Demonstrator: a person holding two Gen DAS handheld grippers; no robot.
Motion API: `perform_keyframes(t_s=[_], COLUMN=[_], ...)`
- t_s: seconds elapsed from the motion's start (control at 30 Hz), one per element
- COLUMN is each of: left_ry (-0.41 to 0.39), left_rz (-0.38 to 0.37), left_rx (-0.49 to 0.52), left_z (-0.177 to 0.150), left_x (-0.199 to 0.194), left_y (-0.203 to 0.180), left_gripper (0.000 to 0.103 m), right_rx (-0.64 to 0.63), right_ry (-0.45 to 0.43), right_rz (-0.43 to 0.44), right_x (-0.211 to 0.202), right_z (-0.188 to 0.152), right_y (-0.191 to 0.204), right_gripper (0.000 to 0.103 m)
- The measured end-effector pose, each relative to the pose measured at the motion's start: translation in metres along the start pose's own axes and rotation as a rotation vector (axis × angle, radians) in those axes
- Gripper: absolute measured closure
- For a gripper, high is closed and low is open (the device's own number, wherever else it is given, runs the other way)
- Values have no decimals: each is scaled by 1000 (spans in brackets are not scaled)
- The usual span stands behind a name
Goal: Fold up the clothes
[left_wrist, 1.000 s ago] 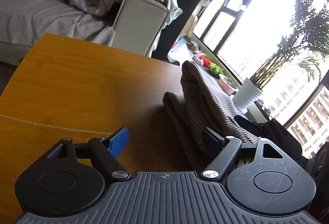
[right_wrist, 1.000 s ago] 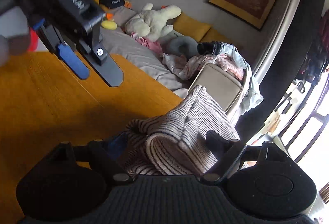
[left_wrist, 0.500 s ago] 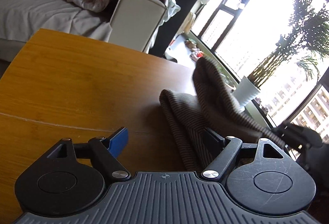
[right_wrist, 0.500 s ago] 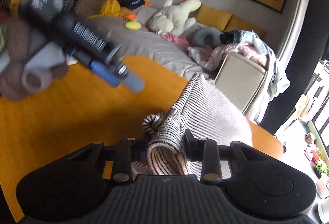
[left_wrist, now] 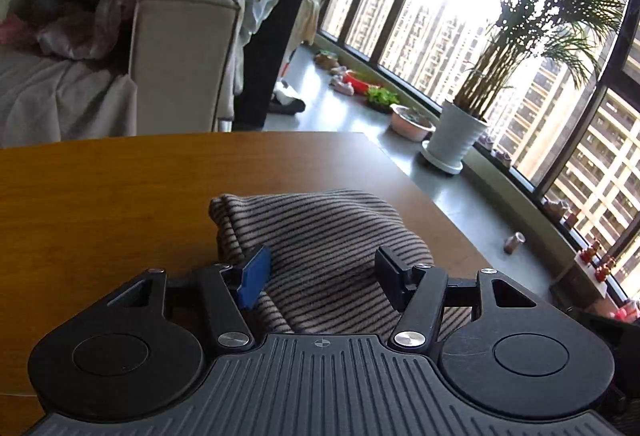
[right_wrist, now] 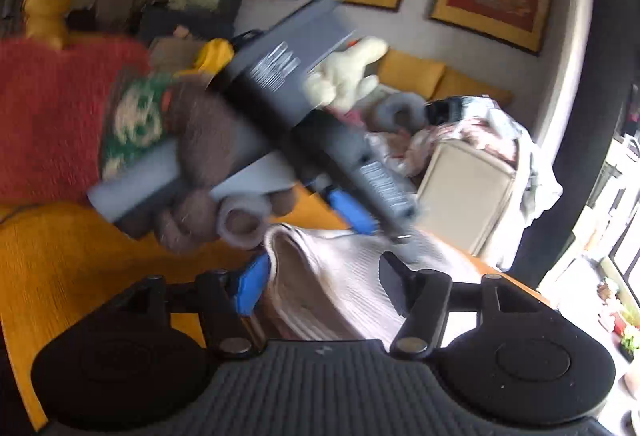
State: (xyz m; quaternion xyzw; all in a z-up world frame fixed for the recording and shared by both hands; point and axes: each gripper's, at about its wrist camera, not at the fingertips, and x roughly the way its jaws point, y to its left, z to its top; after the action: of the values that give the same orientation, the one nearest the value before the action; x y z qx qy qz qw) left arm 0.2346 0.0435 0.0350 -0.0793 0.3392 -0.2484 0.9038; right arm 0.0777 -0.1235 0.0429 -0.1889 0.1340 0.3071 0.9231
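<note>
Now the striped sweater (left_wrist: 320, 236) lies folded on the table (left_wrist: 100, 196), between both tools' (left_wrist: 320, 268) (right_wrist: 320, 276) wide-spread fingers.

Daylight from blown-out windows (left_wrist: 460, 36) | room dimmer | right view motion-blurred | fisheye bending at edges

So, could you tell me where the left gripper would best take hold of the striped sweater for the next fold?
Probably the rounded folded corner at the far left of the striped sweater, approached low from the near side along the wooden table. That edge bulges up off the table in thick layers, giving the open left gripper something to close on, whereas the middle lies flat.
</note>
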Motion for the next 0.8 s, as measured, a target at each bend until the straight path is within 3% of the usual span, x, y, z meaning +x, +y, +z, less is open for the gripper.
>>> perform_keyframes(t_s=[0.07, 0.1, 0.13, 0.27, 0.37, 0.43, 0.6, 0.8], left_ry=[-5, -6, -7, -2, 3, 5, 2, -12], left_rz=[-6, -6, -6, -9, 1, 1, -1, -1], left_rx=[-2, -3, -4, -3, -2, -4, -3, -22], left_z=[-1, -1, -1, -3, -4, -4, -5, -1], left_x=[3, 4, 5, 6, 5, 4, 3, -9], left_y=[4, 6, 7, 11, 13, 13, 13, 15], left_gripper=[37, 37, 37, 37, 37, 37, 37, 39], right_rx=[111, 166, 189, 143, 28, 41, 70, -41], right_ry=[-14, -21, -9, 117, 107, 101, 47, 63], right_rz=[5, 7, 30, 53, 21, 30, 51, 14], right_x=[-13, -19, -19, 11, 20, 22, 8, 25], right_z=[-2, -3, -6, -27, -31, -27, -13, -9], right_y=[-20, -30, -30, -11, 18, 18, 12, 24], right_gripper=[47, 61, 67, 67, 56, 53, 63, 63])
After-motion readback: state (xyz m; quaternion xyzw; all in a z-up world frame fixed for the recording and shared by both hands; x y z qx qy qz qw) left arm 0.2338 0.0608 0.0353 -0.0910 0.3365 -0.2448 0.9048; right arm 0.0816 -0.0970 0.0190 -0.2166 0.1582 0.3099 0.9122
